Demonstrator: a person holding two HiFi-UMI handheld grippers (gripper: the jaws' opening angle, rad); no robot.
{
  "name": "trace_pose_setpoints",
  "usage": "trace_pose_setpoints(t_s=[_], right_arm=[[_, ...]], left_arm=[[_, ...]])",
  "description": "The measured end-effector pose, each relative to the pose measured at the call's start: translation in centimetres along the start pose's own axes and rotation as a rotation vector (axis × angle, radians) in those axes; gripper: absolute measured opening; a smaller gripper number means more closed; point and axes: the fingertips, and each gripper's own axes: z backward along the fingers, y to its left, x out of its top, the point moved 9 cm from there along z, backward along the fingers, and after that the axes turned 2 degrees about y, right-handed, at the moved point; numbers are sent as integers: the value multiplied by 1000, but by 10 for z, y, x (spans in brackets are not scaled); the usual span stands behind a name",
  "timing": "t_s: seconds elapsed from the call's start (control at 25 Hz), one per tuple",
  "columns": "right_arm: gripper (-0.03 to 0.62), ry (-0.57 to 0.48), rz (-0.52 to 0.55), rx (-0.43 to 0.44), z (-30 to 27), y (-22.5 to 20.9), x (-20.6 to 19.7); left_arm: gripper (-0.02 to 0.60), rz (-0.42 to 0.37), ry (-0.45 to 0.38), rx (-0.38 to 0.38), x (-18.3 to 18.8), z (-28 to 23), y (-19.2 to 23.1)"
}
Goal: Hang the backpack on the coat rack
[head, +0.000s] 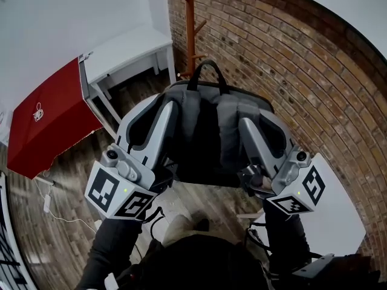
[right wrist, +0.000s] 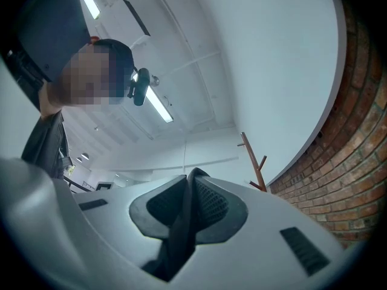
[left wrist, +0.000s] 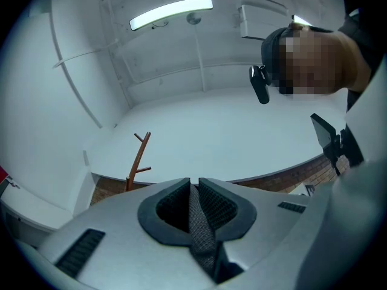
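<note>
A grey and black backpack [head: 208,138] hangs in the air in front of me, its black top handle [head: 207,71] pointing toward the wooden coat rack [head: 190,23]. The rack stands just beyond it against the brick wall. My left gripper [head: 171,106] is shut on the left shoulder strap [left wrist: 198,219], which runs between its pads. My right gripper [head: 243,122] is shut on the right strap [right wrist: 180,231] the same way. Both gripper views point upward, and each shows the rack's pegs: the left gripper view [left wrist: 138,159] and the right gripper view [right wrist: 254,162].
The brick wall [head: 290,71] curves along the right. A white table [head: 130,50] stands left of the rack, with a red cloth [head: 48,119] draped beside it. Another white surface [head: 329,222] lies at lower right. A white cable [head: 48,204] trails on the wooden floor.
</note>
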Motion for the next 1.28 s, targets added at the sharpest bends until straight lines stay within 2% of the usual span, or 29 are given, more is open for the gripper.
trace_pose_setpoints(t_s=[0.28,0.56,0.88,1.28], right_arm=[[44,-1,16,-22,-9,-29,-13],[44,-9,17,-47,-43,-59,-25],[44,-36,69,-66,-65,-93,-37],[44,-60,114,-87,-121,-155,-54]], left_arm=[[53,4,6,-21,-13,-22,21],[53,18,9,-50,-18,-51,65],[53,10,-17,-97,-33,-82,101],[53,23,-35,-148,-50,-137,176]])
